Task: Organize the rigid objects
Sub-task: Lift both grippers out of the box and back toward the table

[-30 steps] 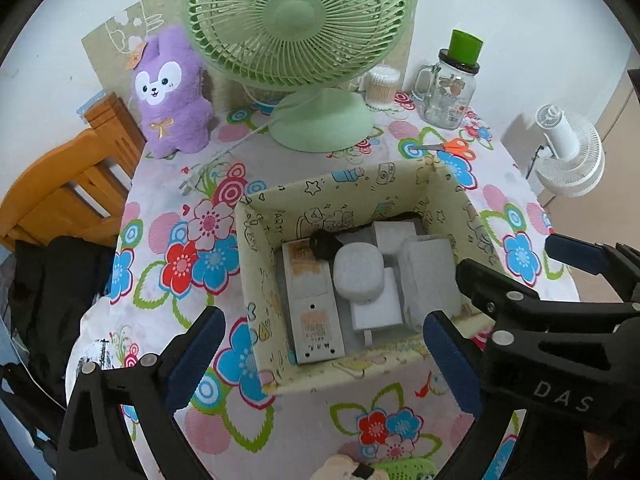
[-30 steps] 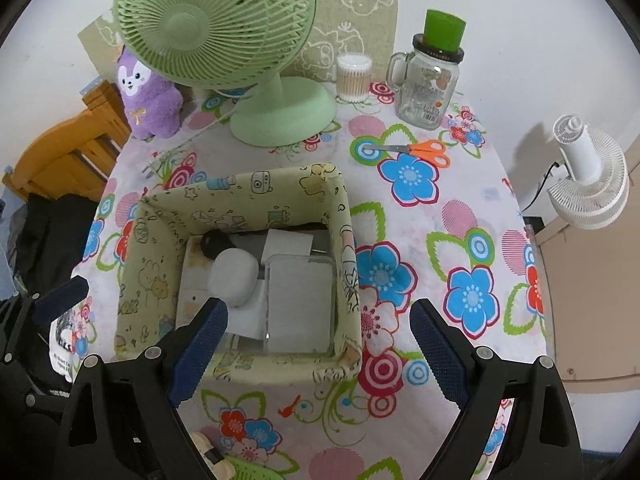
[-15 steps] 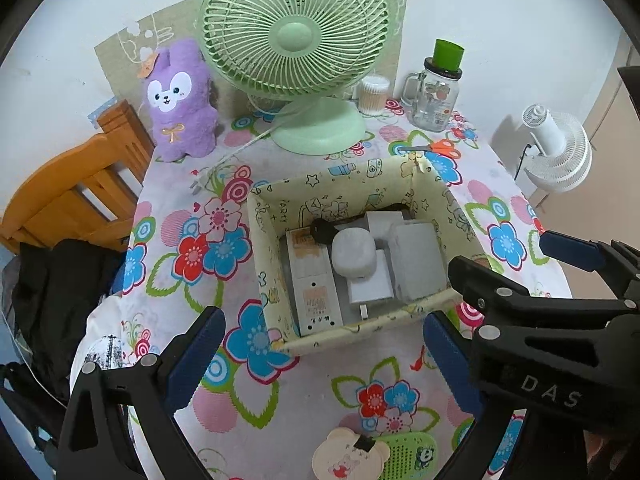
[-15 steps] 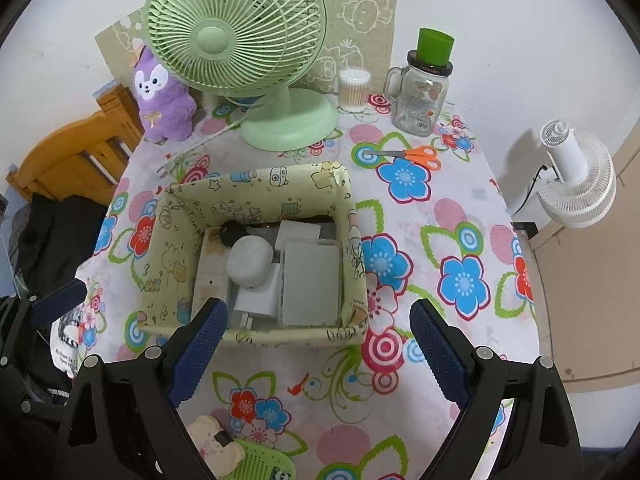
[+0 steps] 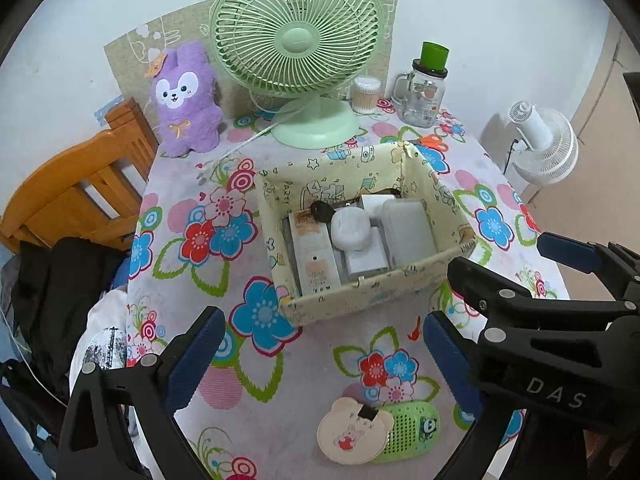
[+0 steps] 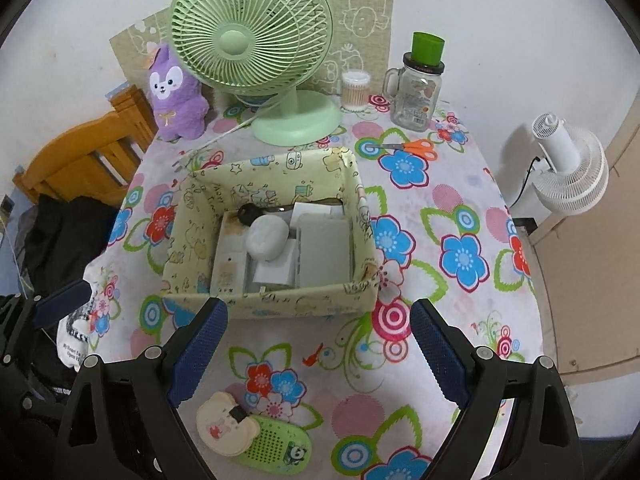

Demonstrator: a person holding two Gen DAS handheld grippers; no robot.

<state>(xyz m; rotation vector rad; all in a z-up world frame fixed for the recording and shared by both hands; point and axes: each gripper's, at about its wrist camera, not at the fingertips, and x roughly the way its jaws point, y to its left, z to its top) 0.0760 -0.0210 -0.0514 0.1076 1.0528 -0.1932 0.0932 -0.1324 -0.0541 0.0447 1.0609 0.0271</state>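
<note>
A cream patterned fabric box [image 5: 372, 300] [image 6: 280, 304] sits mid-table and holds several white and grey rigid items, among them a white oval case [image 5: 350, 230] [image 6: 266, 236] and a grey flat box [image 5: 408, 228] [image 6: 326, 248]. A beige bear-shaped item [image 5: 352, 432] [image 6: 226, 428] lies on a green speaker-like case [image 5: 408, 432] [image 6: 276, 452] at the table's near edge. My left gripper [image 5: 320, 356] and my right gripper [image 6: 318, 352] are both open and empty, held above the near table, short of the box.
A green desk fan [image 5: 296, 40] [image 6: 248, 36], a purple plush [image 5: 184, 100], a cotton-swab jar [image 6: 354, 90], a glass mug jar with green lid [image 6: 418, 88] and orange scissors [image 6: 416, 147] stand at the back. A wooden chair [image 5: 72, 196] is left, a white fan [image 6: 568, 168] right.
Both grippers have pulled back and up from the box, which now looks smaller and farther. The bear item and green case have come into view at the near edge.
</note>
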